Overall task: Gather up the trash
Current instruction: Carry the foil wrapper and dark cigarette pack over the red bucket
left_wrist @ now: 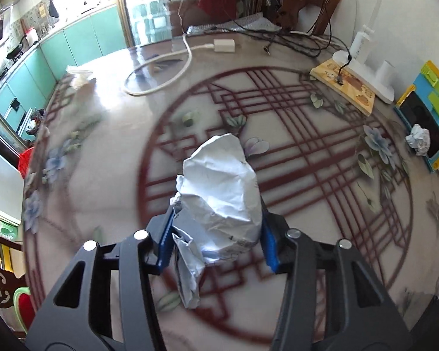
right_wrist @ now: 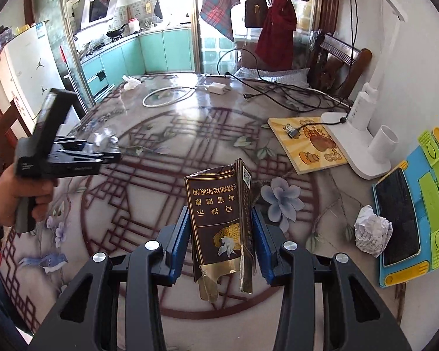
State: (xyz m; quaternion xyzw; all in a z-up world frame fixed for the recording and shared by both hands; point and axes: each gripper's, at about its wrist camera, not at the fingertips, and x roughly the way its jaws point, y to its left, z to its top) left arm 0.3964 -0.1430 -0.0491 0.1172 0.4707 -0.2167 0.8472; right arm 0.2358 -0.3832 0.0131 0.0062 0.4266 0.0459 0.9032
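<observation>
A big crumpled sheet of white paper [left_wrist: 222,187] sits between the blue pads of my left gripper [left_wrist: 216,222], which press on both its sides. It stays sharp while the table [left_wrist: 108,175] blurs beneath it. In the right wrist view a hand holds that left gripper [right_wrist: 114,155] at the left over the table. My right gripper [right_wrist: 219,225] is shut on a flattened dark brown cigarette pack [right_wrist: 216,213], standing upright between the pads. A smaller crumpled paper ball [right_wrist: 372,234] [left_wrist: 418,142] lies at the right by the phone stand. A white tissue [right_wrist: 131,82] [left_wrist: 79,76] lies at the far left edge.
Along the right side stand a blue and green phone stand [right_wrist: 424,204], a white lamp base [right_wrist: 363,158] and a yellow board [right_wrist: 307,146]. A coiled white cable with its charger [right_wrist: 216,88] and black cables [right_wrist: 278,90] lie at the back. A wooden chair [right_wrist: 336,64] stands behind the table.
</observation>
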